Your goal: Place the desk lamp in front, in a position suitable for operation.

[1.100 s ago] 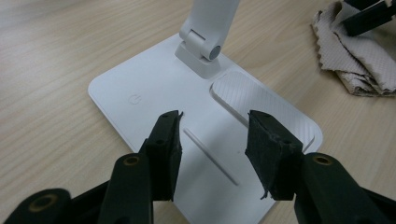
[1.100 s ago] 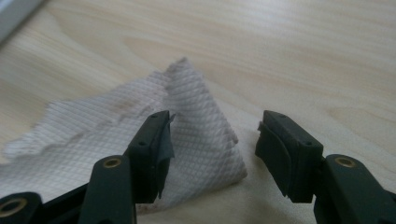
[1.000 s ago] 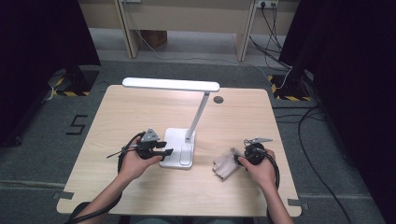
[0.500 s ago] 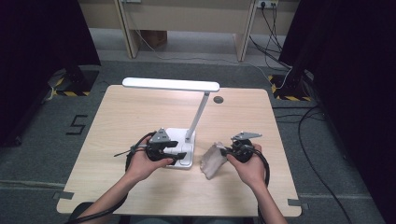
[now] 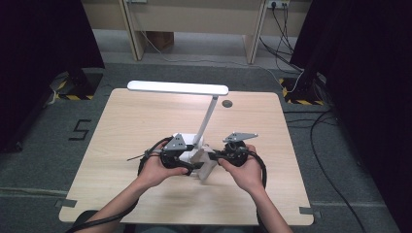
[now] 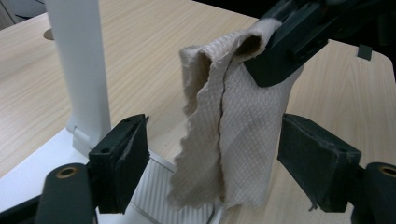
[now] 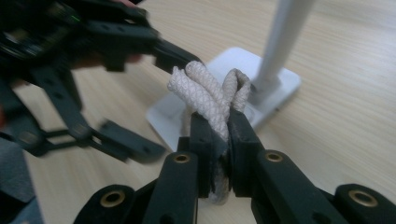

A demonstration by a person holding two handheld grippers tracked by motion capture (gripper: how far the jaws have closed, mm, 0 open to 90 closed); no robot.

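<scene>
1. Cloth comes first: a soft, beige, folded cloth with a tiny diamond pattern (image 6: 233,135) hangs down above the light wooden table (image 5: 126,126), just in front of the lamp's foot.
2. The right gripper (image 7: 219,128) holds the cloth at its top edge. Its two black jaws are pressed tight on it, and the folds stick out above the jaws.
3. The left gripper (image 6: 215,168) has its jaws spread wide. They have just been opening. The cloth hangs between them, but the pads do not touch it.
4. In the high view, both grippers sit close together near the middle of the table, each in one of the person's hands.
5. A white desk lamp with a flat square foot, a slim pole and a long flat head (image 5: 177,87) stands just behind the grippers.
</scene>
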